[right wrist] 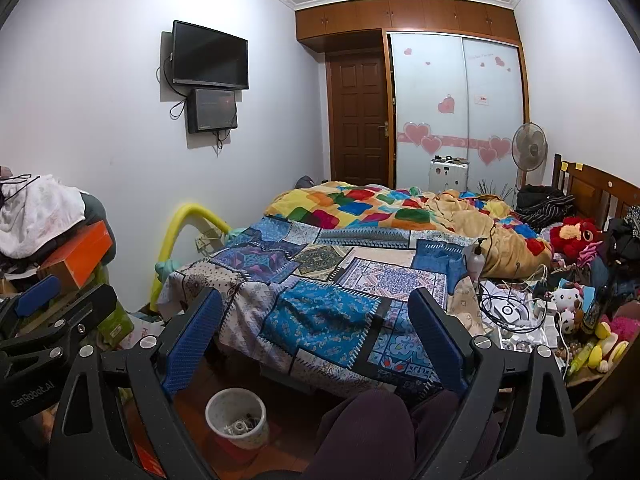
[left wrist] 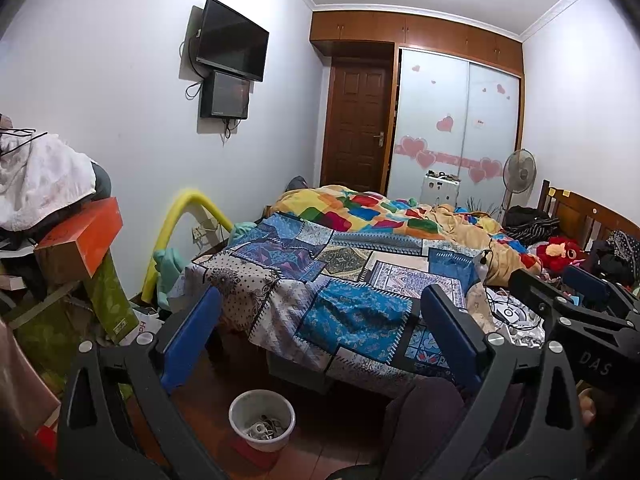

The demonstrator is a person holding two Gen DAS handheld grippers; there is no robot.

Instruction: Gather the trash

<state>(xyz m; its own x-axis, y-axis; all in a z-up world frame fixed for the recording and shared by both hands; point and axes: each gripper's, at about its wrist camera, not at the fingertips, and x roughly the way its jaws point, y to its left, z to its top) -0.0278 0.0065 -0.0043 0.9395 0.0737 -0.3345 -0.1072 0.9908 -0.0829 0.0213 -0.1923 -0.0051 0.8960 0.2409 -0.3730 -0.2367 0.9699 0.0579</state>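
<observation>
Both grippers hang with blue fingers spread wide, gripping nothing — the left gripper and right gripper side by side above the person's dark-clad knee. At six o'clock on the wooden floor stands the white trash bin, small scraps inside, just off the bed's near edge. Stacked boxes crowd nine o'clock; cables and toys clutter three o'clock. A narrow floor strip stays bare between bed and boxes.

Both wrist views face bed from foot side, sharing floor bin
</observation>
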